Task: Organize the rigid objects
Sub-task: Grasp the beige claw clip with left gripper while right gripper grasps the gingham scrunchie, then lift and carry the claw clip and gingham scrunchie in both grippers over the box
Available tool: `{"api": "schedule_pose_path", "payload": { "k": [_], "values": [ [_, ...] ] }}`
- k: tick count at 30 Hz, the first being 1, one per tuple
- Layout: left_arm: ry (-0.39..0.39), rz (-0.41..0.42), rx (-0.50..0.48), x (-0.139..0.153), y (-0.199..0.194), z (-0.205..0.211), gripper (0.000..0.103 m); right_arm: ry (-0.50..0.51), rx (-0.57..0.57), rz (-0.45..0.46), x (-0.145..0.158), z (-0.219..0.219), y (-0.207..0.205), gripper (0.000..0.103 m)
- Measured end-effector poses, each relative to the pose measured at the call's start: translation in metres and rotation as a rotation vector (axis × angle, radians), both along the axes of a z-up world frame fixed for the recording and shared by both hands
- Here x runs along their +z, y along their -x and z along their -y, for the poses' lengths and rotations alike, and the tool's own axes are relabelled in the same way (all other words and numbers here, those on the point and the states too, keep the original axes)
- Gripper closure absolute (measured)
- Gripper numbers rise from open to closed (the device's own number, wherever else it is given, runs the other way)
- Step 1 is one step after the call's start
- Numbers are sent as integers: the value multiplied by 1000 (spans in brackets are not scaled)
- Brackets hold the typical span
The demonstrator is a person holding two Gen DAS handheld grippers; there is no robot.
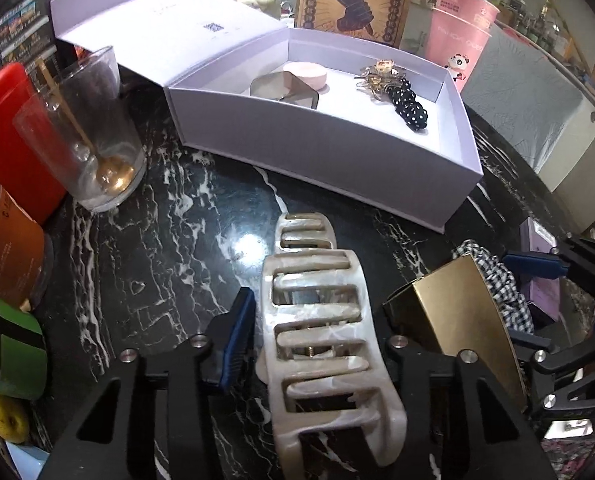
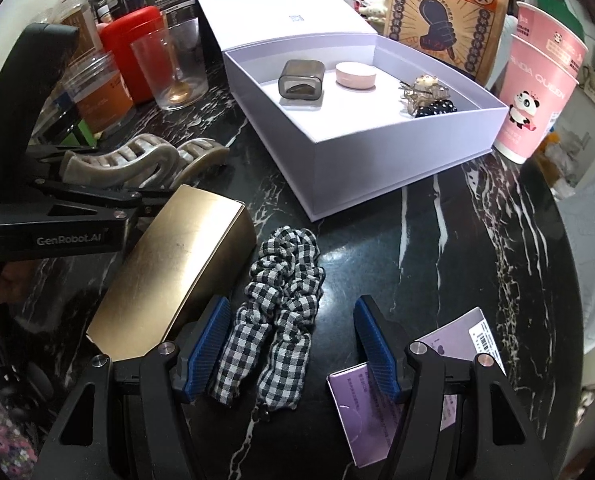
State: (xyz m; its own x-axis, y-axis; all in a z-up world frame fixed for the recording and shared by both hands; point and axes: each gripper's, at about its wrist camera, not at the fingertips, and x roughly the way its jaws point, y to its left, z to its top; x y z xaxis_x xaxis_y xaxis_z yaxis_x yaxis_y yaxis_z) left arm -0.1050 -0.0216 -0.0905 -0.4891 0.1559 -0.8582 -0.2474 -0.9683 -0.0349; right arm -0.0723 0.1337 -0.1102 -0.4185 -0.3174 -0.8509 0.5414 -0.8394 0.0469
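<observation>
A large pearly beige hair claw [image 1: 317, 320] lies on the black marble table between the open fingers of my left gripper [image 1: 317, 320]; the right finger is hidden behind the claw. The claw also shows in the right wrist view [image 2: 137, 160]. A gold metal block [image 1: 469, 316] [image 2: 173, 272] stands beside it. My right gripper [image 2: 293, 344] is open around a black-and-white checked scrunchie [image 2: 281, 320]. The open lilac box [image 1: 317, 148] [image 2: 377, 160] holds a grey case [image 2: 301, 80], a pink round case [image 2: 355, 75], a metal hair clip [image 2: 421, 88] and a polka-dot scrunchie [image 1: 409, 108].
A glass with a gold spoon [image 1: 85, 136], a red canister [image 1: 13, 136] and jars stand at the left. Pink paper cups [image 2: 537, 92] and a printed bag [image 2: 445, 12] stand behind the box. Purple cards [image 2: 377, 412] lie under my right finger. A lemon [image 1: 1, 416] sits at far left.
</observation>
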Motion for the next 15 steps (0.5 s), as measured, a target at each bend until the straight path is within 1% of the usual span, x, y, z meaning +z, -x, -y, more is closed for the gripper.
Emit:
{"api": "schedule_pose_path", "payload": {
  "k": [1,2,4,5,6,7,8,11,15],
  "values": [
    [10,-5,-3,0,0,-1,62,-3,0,-2,0,1,0,38],
    [8,-9,-3,0,-1,-1,65,-2,0,-4,0,1,0,38],
    [0,-12,-12,0,-2,-1,68,2,5,-14,-1,2,0,44],
    [2,-18,-16,1,-3,-2,69,3,10,-22,-1,2,-1,51],
    [8,-27,-16,1,-5,-3,69,5,12,-28,0,3,-1,59],
    [13,-36,-16,3,-7,-3,70,11,13,-33,0,3,-1,64],
    [15,-45,-17,4,-9,-4,74,19,10,-33,0,3,0,72],
    [2,-46,-9,8,-11,-1,75,65,-23,-10,0,-2,5,75],
    [-43,-40,5,11,-15,5,75,110,-48,18,0,-7,8,76]
  ]
}}
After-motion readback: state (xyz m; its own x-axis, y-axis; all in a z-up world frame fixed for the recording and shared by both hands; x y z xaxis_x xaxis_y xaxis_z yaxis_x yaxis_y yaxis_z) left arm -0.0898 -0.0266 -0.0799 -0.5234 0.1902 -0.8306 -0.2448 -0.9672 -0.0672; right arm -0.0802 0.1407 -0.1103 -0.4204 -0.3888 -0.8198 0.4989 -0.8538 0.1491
